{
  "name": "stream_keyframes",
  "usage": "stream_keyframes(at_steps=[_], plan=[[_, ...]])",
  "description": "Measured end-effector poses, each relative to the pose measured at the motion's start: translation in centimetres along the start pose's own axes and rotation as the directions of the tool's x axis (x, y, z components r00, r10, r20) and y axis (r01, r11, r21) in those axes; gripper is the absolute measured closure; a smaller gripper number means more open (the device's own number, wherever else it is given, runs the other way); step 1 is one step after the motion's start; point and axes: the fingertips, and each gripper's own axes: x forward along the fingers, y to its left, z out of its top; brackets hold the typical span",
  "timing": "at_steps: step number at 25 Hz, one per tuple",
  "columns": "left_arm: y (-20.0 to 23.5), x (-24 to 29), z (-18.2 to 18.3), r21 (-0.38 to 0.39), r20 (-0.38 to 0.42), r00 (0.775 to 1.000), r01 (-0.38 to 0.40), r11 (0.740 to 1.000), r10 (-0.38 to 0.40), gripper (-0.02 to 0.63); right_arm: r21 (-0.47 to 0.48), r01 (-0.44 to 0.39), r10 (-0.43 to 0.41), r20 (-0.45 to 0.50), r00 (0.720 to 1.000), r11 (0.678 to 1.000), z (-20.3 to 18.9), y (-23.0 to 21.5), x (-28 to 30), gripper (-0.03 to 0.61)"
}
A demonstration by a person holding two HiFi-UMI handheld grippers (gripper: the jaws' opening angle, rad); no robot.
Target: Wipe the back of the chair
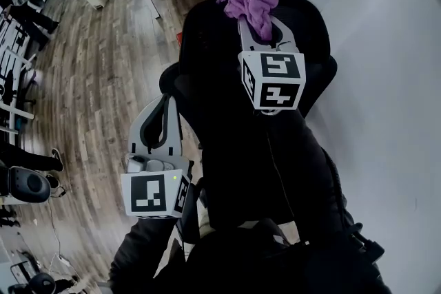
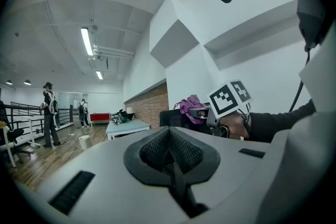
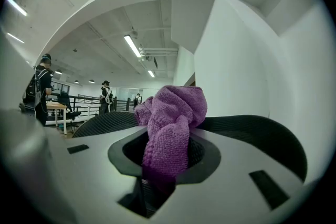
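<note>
My right claw (image 1: 260,23) pinches a bunched purple knitted cloth (image 1: 253,5) at the top edge of the black mesh chair back (image 1: 207,45). My left claw (image 1: 167,105), pressed together and empty, hangs near the chair's left side. I judge the wiping barely begun, with most of the back left to do.

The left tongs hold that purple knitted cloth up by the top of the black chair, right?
No, it is the right tongs that hold the purple knitted cloth by the top of the black mesh chair back; the right gripper view shows it.
</note>
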Motion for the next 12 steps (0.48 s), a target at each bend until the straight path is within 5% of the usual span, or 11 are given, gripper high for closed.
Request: stream_keyframes(at_steps=[12], plan=[[-4.7, 2.8, -1.0, 0.014, 0.000, 0.996, 0.085, 0.996, -0.085, 0.604, -0.002, 0.113, -0.113, 0.009, 0.994, 0.994, -1.1, -7.2, -2.3, 0.468]])
